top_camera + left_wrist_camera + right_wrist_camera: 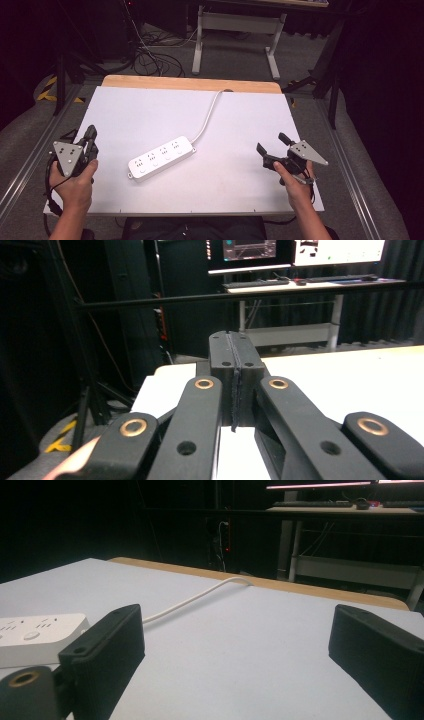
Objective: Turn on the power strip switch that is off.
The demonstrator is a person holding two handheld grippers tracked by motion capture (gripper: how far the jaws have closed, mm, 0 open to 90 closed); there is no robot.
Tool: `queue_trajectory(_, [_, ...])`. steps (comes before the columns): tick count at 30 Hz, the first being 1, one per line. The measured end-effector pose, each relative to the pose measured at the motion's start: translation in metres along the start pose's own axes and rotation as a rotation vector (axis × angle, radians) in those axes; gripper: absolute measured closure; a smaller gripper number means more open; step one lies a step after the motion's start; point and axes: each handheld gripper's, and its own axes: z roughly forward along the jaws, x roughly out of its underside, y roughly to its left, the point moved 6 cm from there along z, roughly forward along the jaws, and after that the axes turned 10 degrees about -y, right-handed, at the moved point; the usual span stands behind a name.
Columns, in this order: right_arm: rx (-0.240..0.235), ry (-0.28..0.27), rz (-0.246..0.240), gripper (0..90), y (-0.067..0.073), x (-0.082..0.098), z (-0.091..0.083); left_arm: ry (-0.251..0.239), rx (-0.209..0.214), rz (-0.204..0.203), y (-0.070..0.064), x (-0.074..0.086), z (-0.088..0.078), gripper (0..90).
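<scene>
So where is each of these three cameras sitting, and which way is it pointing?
High view: above the person's side, looking forward and down on the white table; both forearms and hands enter from the bottom.
Left gripper view: rides on the left tongs, jaws pressed together, looking past the table's edge toward a desk with monitors.
Right gripper view: rides on the right tongs, jaws wide apart, looking low across the table.
Shared: the white rectangular plastic power strip and its white cable appear in the high and right gripper views.
</scene>
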Motion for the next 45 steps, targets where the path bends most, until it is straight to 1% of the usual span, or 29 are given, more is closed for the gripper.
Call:
queue_trajectory(2, [0.0,0.0,0.0,8.1,0.0,0.0,0.0,0.003,0.01,-0.012,0.0,0.0,0.0,90.0])
queue_trajectory(3, [0.0,-0.001,0.007,8.1,0.0,0.0,0.0,0.0,0.008,-0.017,0.0,-0.001,0.0,90.0])
queue_trajectory(6, [0.0,0.0,0.005,8.2,0.0,0.0,0.0,-0.004,0.016,-0.019,-0.001,-0.002,-0.001,90.0])
queue_trajectory(8, [0.0,0.0,0.004,8.2,0.0,0.0,0.0,0.005,0.027,-0.019,-0.002,-0.001,0.0,90.0])
queue_trajectory(9, [-0.002,0.006,0.0,8.3,0.0,0.001,0.001,0.01,0.036,-0.026,-0.003,-0.001,0.001,90.0])
queue_trajectory(10, [-0.002,0.006,0.0,8.3,0.0,0.001,0.001,0.015,0.041,-0.021,-0.004,0.0,0.001,90.0])
queue_trajectory(17, [-0.003,0.009,-0.002,8.8,0.0,0.001,0.001,0.028,0.061,-0.035,-0.004,0.002,0.003,90.0])
queue_trajectory(20, [-0.002,0.01,-0.004,8.8,0.0,0.002,0.0,0.04,0.084,-0.036,-0.007,0.002,0.004,90.0])
queue_trajectory(23, [-0.002,0.01,-0.003,8.8,0.0,0.001,0.0,0.053,0.115,-0.031,-0.012,0.003,0.005,90.0])
queue_trajectory(27, [-0.003,0.01,-0.003,8.8,0.0,0.001,0.0,0.066,0.153,-0.01,-0.018,0.004,0.006,90.0])
queue_trajectory(31, [-0.003,0.01,-0.002,8.8,0.0,0.001,0.0,0.082,0.189,-0.002,-0.024,0.005,0.006,90.0])
queue_trajectory(32, [-0.003,0.01,-0.002,8.8,0.0,0.001,0.0,0.087,0.194,0.004,-0.025,0.006,0.007,90.0])
queue_trajectory(45, [-0.002,0.009,-0.002,8.8,-0.001,0.001,0.0,0.115,0.263,0.019,-0.038,0.009,0.009,90.0])
